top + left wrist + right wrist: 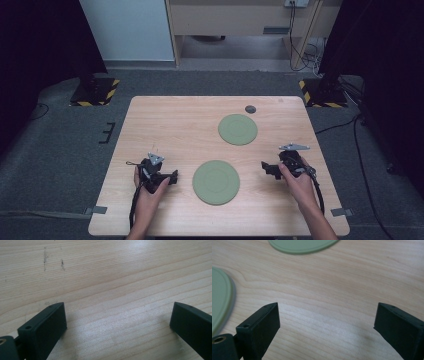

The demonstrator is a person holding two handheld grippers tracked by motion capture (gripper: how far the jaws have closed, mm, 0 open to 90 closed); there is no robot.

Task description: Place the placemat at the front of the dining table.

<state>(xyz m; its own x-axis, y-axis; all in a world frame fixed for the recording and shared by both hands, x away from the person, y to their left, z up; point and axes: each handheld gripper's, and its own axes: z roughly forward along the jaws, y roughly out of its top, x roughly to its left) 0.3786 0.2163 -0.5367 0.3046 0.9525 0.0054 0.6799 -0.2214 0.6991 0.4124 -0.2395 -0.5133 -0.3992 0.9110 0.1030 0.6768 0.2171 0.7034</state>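
Two green plates on the wooden table (165,125): near plate (215,182) sits between my grippers, far plate (238,129) is further back and a bit right, well apart from it. Small dark disc (250,109) lies near the back edge. My left gripper (170,177) rests low over bare wood left of the near plate, jaws wide, nothing in them. My right gripper (265,167) is right of the same plate, jaws also wide and empty; in the right gripper view the near plate's rim (223,302) shows at left and the far plate (302,245) at top. Looks like the start, approach step, no contact yet. Next move, I judge: bring a gripper in low to the near plate's edge, get one jaw under the thin rim, then close. Flat rim may slip.
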